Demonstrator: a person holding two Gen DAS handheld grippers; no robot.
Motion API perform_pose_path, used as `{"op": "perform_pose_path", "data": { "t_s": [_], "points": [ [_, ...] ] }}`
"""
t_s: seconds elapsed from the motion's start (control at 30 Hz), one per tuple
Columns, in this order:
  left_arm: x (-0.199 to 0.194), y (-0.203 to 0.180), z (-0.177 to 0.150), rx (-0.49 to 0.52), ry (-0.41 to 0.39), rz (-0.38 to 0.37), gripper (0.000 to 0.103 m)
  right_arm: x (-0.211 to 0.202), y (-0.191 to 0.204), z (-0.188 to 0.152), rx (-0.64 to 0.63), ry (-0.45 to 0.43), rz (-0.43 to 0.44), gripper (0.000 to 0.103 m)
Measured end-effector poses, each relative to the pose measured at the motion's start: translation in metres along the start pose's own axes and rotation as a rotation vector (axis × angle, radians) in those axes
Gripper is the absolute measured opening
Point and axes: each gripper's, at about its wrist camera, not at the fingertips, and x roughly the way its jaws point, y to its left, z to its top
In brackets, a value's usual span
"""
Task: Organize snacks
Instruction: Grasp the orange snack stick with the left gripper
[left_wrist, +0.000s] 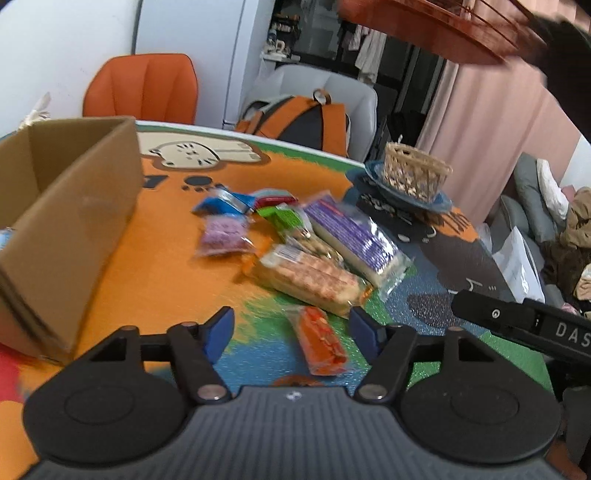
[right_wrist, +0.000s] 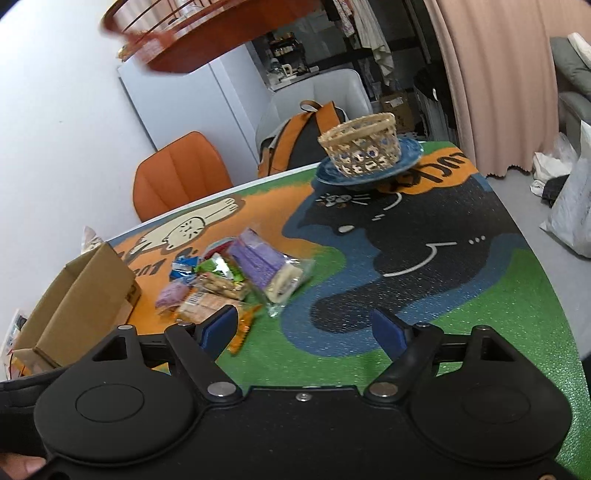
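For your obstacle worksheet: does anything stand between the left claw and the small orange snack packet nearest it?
Nothing visible does. The orange snack packet lies alone on the table mat, just ahead of the open left claw, apart from the wafer pack behind it.

A lived-in home, its dining corner opening onto a sitting area. The worktop (right_wrist: 461, 332) wears a cartoon-cat mat; behind it at upper left stand an orange chair (left_wrist: 142, 88) and a backpack (left_wrist: 299, 118) on a white chair. Pink curtains (left_wrist: 491, 129) hang at upper right, with a grey sofa (left_wrist: 528, 188) heaped with clothes at the right edge.
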Motion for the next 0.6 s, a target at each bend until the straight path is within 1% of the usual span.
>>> {"op": "perform_pose_path", "data": {
  "t_s": [0.07,0.13,0.17,0.2,0.23,0.27,0.3,0.37,0.6],
  "points": [
    [0.008,-0.002,-0.002,0.000,0.020,-0.004,0.061,0.003,-0.003,0.000,0.005,0.005,0.000,0.080],
    [0.015,-0.003,-0.005,0.001,0.044,-0.004,0.054,0.006,-0.005,-0.001,0.006,0.011,0.000,0.080],
    [0.018,-0.003,-0.006,0.005,0.051,-0.003,0.053,0.009,-0.005,0.000,0.005,0.014,-0.001,0.080],
    [0.017,-0.004,-0.008,0.020,0.036,0.001,0.046,0.011,-0.005,0.000,0.004,0.017,-0.002,0.080],
    [0.019,-0.004,-0.008,0.031,0.038,0.013,0.034,0.014,-0.005,0.000,0.000,0.019,-0.003,0.080],
    [0.018,-0.003,-0.007,0.023,0.035,0.025,0.025,0.016,-0.004,0.000,-0.005,0.022,-0.003,0.080],
    [0.019,0.001,-0.006,0.002,0.037,0.026,0.022,0.019,-0.003,0.001,-0.010,0.026,-0.003,0.080],
    [0.019,0.007,-0.003,-0.008,0.043,0.016,0.020,0.024,0.000,0.001,-0.017,0.033,0.001,0.080],
    [0.012,0.024,0.004,-0.024,0.030,0.037,0.018,0.044,0.018,0.013,-0.084,0.052,0.012,0.080]
  ]
}}
